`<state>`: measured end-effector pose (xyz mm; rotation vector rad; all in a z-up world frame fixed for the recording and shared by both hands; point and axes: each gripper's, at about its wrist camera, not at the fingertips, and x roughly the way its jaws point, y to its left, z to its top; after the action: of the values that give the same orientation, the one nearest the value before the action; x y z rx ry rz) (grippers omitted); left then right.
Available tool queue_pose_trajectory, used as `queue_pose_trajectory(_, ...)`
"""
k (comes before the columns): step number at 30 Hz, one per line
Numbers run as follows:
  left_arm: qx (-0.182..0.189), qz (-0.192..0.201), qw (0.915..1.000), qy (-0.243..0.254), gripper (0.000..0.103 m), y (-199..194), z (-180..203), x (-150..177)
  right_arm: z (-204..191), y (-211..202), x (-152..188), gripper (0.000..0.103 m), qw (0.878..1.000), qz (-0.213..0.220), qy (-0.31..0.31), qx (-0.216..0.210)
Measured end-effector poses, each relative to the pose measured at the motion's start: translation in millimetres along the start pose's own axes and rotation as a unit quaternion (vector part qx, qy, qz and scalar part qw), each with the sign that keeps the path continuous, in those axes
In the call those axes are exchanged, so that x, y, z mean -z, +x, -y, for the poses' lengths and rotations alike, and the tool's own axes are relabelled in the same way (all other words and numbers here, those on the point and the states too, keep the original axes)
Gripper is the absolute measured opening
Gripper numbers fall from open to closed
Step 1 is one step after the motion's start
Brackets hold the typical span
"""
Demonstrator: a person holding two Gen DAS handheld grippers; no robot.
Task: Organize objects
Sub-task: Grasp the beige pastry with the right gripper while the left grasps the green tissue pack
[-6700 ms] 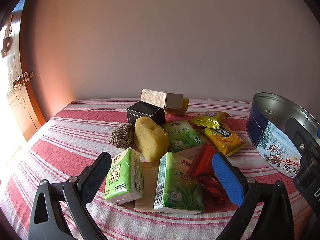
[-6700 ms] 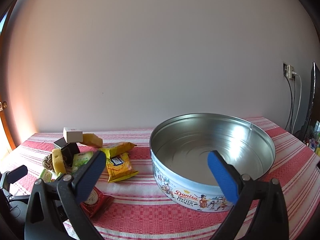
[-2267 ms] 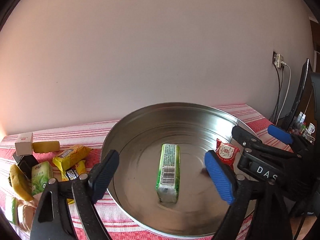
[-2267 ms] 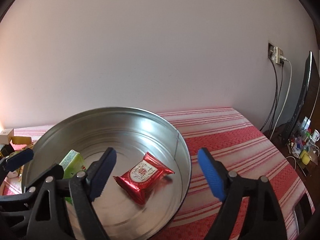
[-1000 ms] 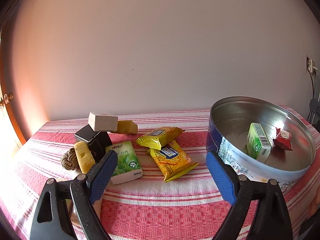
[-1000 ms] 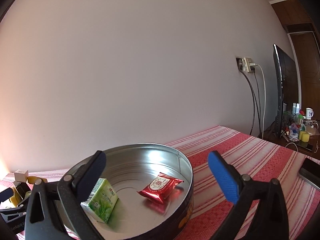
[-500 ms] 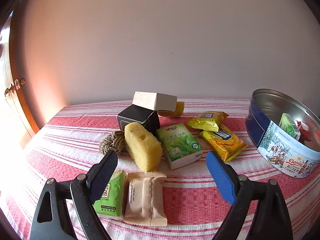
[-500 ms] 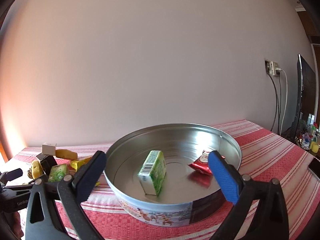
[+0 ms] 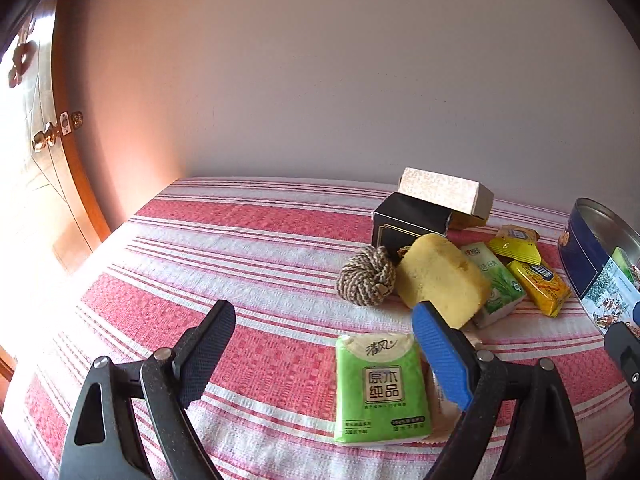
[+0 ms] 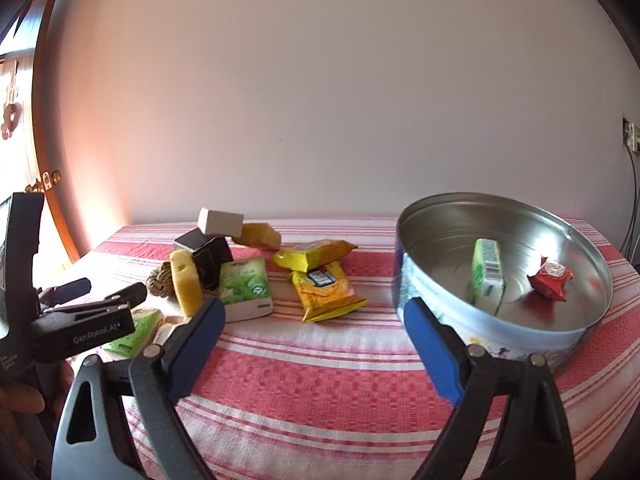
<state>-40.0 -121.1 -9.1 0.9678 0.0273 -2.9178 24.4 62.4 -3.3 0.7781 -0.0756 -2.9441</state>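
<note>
My left gripper (image 9: 324, 328) is open and empty, low over the striped cloth, just left of a green tissue pack (image 9: 382, 388). It also shows in the right wrist view (image 10: 96, 294). My right gripper (image 10: 314, 320) is open and empty, between the pile and the round cookie tin (image 10: 408, 280). In the tin lie a green tissue pack (image 10: 488, 276) and a red snack packet (image 10: 551, 276). On the cloth lie a yellow sponge (image 9: 440, 280), a rope ball (image 9: 366, 276), another green tissue pack (image 10: 244, 284) and two yellow snack packets (image 10: 326, 290).
A black box (image 9: 404, 224) with a beige box (image 9: 444, 190) on it stands behind the pile. A pale wrapped pack (image 9: 444, 408) lies partly under the green pack. The wall is behind the table, a wooden door (image 9: 44, 148) at the left. The tin's edge shows at the right (image 9: 592, 256).
My left gripper has swung left and lower, close to the green tissue pack. My right gripper has drawn back from the tin and turned left, so the pile is in its view.
</note>
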Motion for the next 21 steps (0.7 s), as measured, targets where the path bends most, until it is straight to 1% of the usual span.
queue_pose_trajectory(2, -0.017, -0.001, 0.9997, -0.020, 0.092, 2, -18, -2, -18, 14, 1, 0.077, 0.999, -0.036, -0.016, -0.018)
queue_pose_trajectory(5, -0.040, -0.004, 0.9985, -0.037, 0.092, 3, -38, -3, -42, 37, 5, 0.065, 0.994, -0.092, -0.024, -0.054)
queue_pose_trajectory(7, -0.036, -0.009, 0.9980, -0.051, 0.092, 5, -45, -3, -55, 51, 8, 0.064, 0.989, -0.126, -0.020, -0.077)
queue_pose_trajectory(9, -0.020, -0.018, 0.9975, -0.065, 0.092, 4, -49, -3, -67, 64, 11, 0.062, 0.984, -0.153, -0.020, -0.092)
queue_pose_trajectory(10, -0.012, -0.022, 0.9974, -0.068, 0.092, 5, -49, -3, -73, 70, 12, 0.060, 0.981, -0.164, -0.022, -0.098)
queue_pose_trajectory(11, -0.006, -0.025, 0.9973, -0.068, 0.092, 5, -48, -3, -78, 74, 13, 0.056, 0.979, -0.173, -0.023, -0.104)
queue_pose_trajectory(13, -0.006, -0.027, 0.9976, -0.063, 0.092, 7, -42, -4, -87, 78, 13, 0.056, 0.977, -0.180, -0.020, -0.115)
queue_pose_trajectory(15, -0.010, -0.027, 0.9979, -0.058, 0.092, 7, -38, -4, -95, 85, 14, 0.056, 0.975, -0.191, -0.030, -0.107)
queue_pose_trajectory(16, -0.010, -0.027, 0.9980, -0.057, 0.092, 7, -37, -5, -99, 86, 13, 0.055, 0.976, -0.188, -0.037, -0.103)
queue_pose_trajectory(18, -0.007, -0.029, 0.9980, -0.056, 0.092, 6, -37, -5, -104, 89, 13, 0.054, 0.975, -0.190, -0.041, -0.106)
queue_pose_trajectory(19, -0.004, -0.031, 0.9980, -0.056, 0.092, 6, -36, -5, -104, 90, 13, 0.046, 0.975, -0.192, -0.041, -0.108)
queue_pose_trajectory(20, 0.000, -0.034, 0.9979, -0.054, 0.092, 6, -34, -4, -103, 89, 13, 0.042, 0.975, -0.190, -0.040, -0.108)
queue_pose_trajectory(21, 0.008, -0.038, 0.9979, -0.052, 0.092, 7, -34, -4, -101, 88, 13, 0.041, 0.975, -0.191, -0.037, -0.112)
